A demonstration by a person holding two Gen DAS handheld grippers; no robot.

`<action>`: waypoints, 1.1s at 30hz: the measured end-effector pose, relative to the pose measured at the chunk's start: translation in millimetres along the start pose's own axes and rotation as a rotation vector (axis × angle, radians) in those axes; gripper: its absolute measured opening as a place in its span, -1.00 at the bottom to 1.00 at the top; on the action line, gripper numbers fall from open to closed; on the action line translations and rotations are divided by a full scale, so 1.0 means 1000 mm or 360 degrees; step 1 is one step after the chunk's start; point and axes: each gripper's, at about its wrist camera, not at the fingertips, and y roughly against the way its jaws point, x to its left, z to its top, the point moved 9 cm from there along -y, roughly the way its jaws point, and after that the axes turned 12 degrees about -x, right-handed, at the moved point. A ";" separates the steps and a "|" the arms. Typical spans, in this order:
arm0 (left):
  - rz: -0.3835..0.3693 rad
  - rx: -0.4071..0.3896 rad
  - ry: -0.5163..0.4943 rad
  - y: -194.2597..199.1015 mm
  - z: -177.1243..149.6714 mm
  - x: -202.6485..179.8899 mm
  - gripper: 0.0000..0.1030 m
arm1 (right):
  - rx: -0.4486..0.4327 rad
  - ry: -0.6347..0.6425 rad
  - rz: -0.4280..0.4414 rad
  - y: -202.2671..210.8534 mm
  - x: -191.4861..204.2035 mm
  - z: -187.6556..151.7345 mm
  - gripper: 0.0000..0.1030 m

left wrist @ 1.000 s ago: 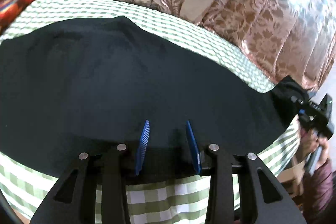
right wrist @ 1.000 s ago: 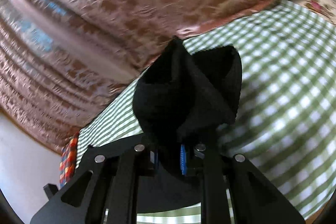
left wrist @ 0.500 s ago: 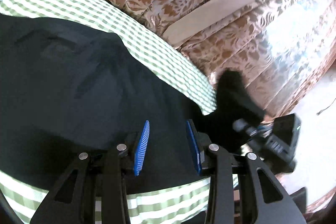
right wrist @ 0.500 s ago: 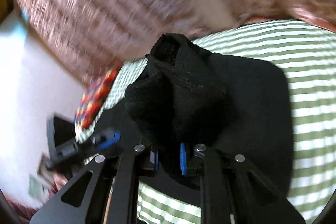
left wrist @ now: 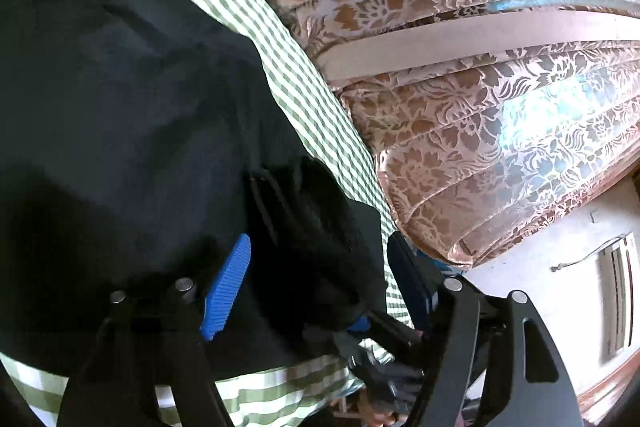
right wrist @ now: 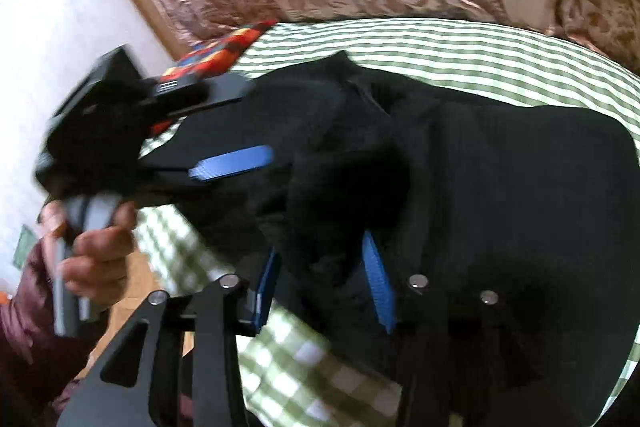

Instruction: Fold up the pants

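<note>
Pants (left wrist: 120, 127) lie on the bedsheet (left wrist: 304, 99), curtain (left wrist: 460, 107) behind.

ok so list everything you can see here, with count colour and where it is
pants: one, black, spread on the bed, one end bunched between the grippers
checked sheet: one, green and white, under the pants
curtain: one, brown floral, behind the bed
patterned cloth: one, red and orange, far corner of the bed
left hand-held gripper: black, blue pads, jaws opening over the bunched cloth
right hand-held gripper: black, blue pads, jaws opening, cloth between
hand: one, dark red sleeve, holding the left gripper
</note>
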 end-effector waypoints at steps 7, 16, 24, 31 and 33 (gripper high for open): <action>0.0075 0.0114 -0.0002 -0.018 -0.007 0.003 0.46 | -0.0086 -0.0137 0.0077 0.061 -0.022 -0.008 -0.17; 0.0164 0.0257 -0.0035 -0.034 -0.024 0.003 0.56 | -0.0168 -0.0351 -0.0389 0.159 -0.118 -0.052 -0.16; 0.0297 0.0372 -0.0274 -0.053 -0.043 -0.003 -0.37 | -0.0099 -0.0403 -0.0504 0.144 -0.138 -0.080 -0.16; 0.0070 0.0188 -0.0512 -0.031 -0.025 -0.056 -0.69 | -0.0179 -0.0408 -0.0600 0.132 -0.148 -0.073 -0.31; -0.0013 0.0137 -0.0560 -0.016 -0.019 -0.066 -0.72 | -0.0188 -0.0427 -0.0591 0.133 -0.150 -0.073 -0.53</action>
